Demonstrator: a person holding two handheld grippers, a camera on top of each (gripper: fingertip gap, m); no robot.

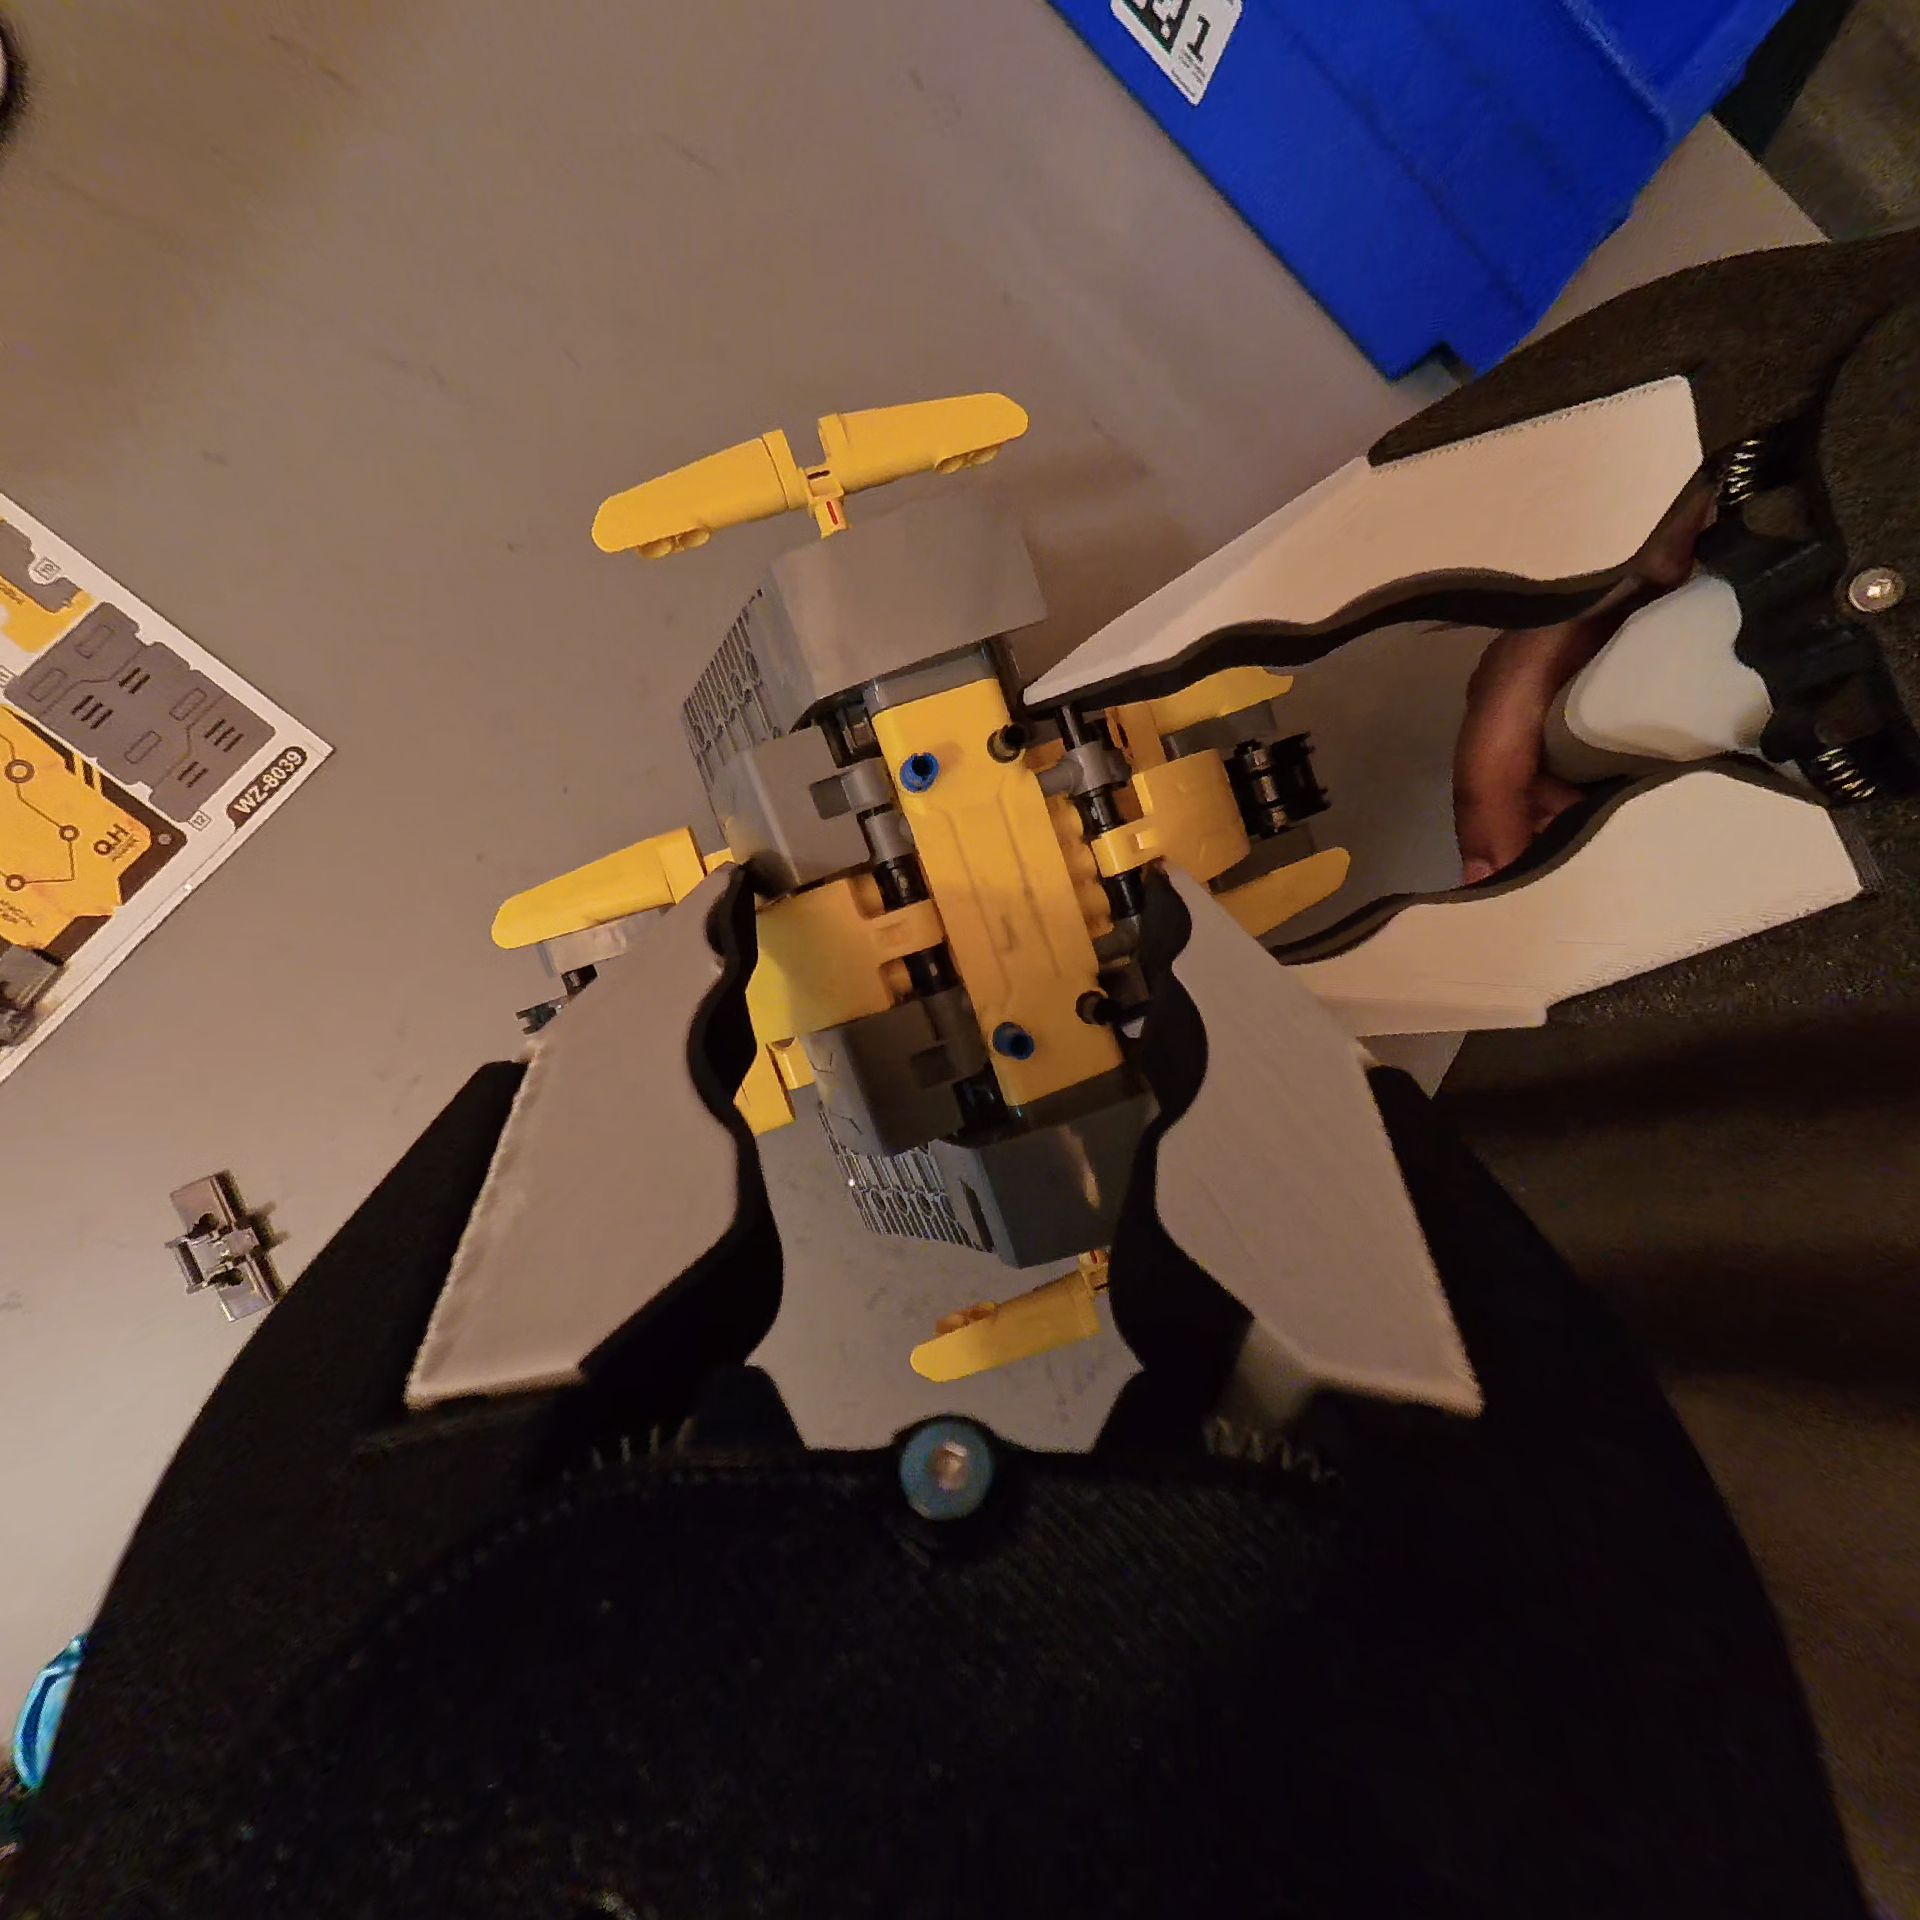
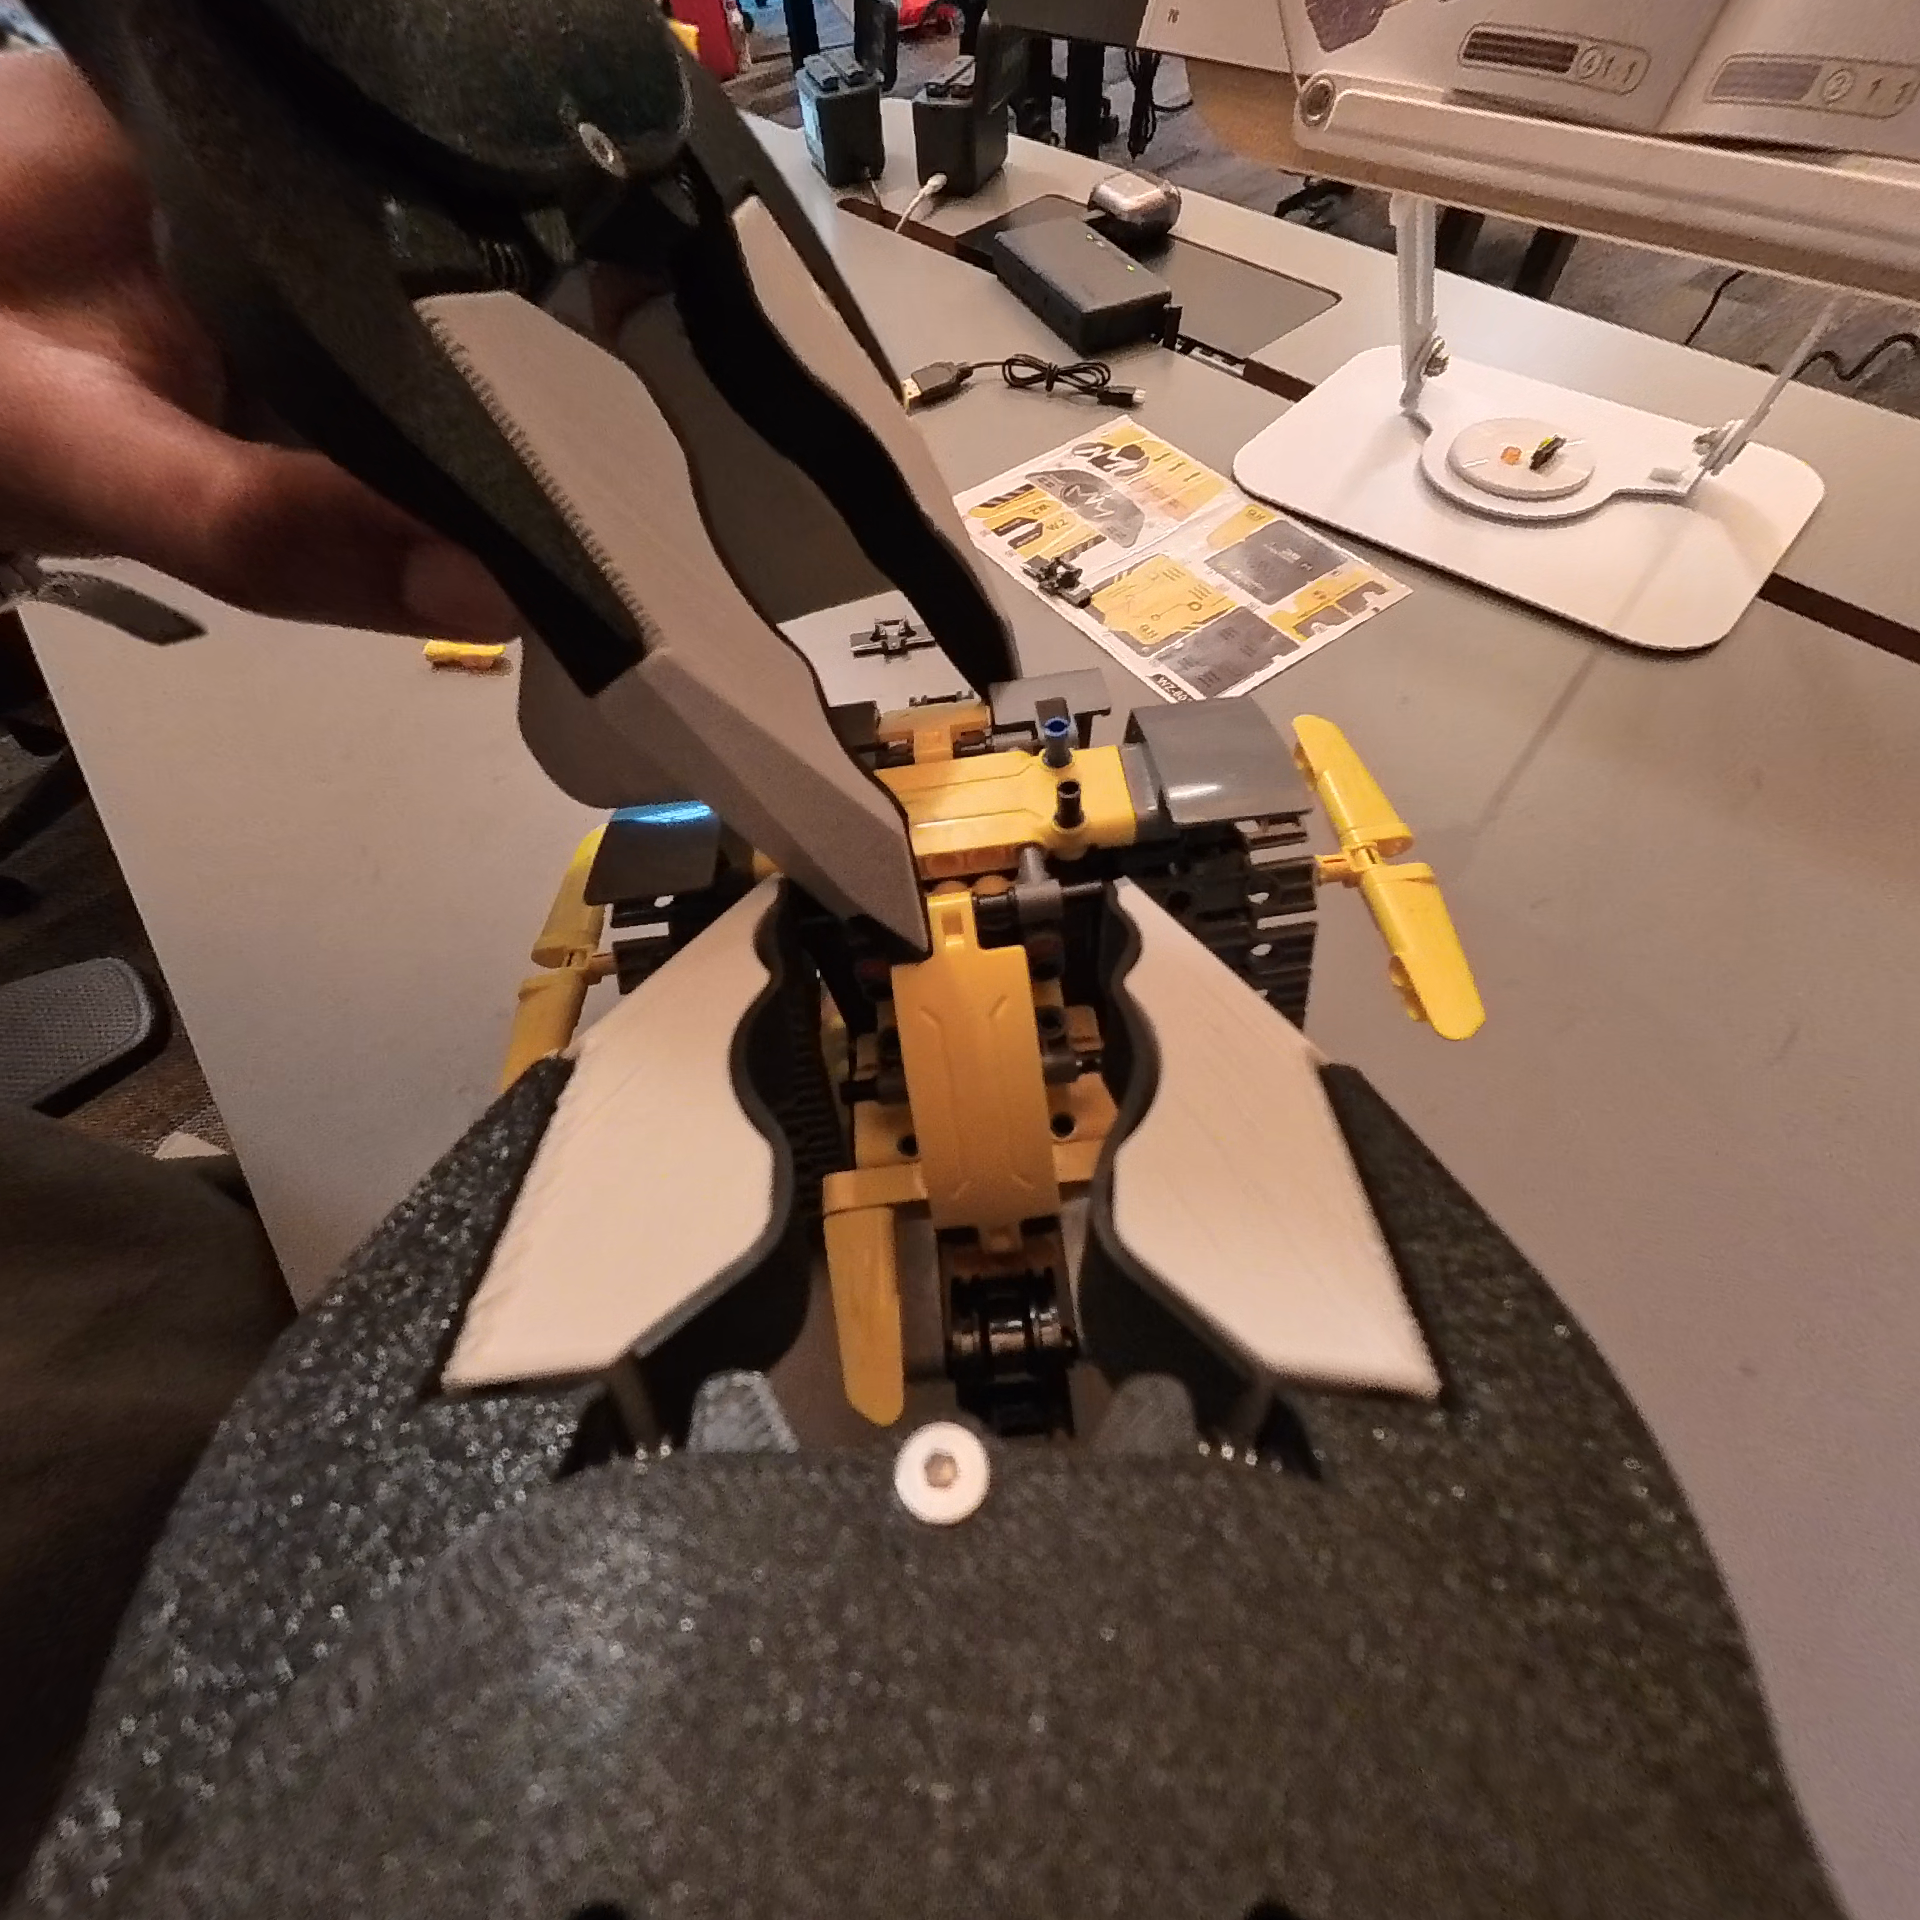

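A yellow and grey brick-built model with yellow wing-like blades lies on the grey table. My left gripper comes from above. Its grey fingers press on both sides of the model's middle, so it is shut on the model. My right gripper straddles the model at its narrow end with the black wheel, with its fingers against both sides. In the left wrist view the right gripper enters from the right. In the right wrist view the left gripper reaches down from the upper left, held by a hand.
A blue bin stands at the far right. A sticker sheet lies beyond the model, with a white stand behind it. A small grey part, a black piece and a yellow piece lie loose. Black boxes and a cable sit farther back.
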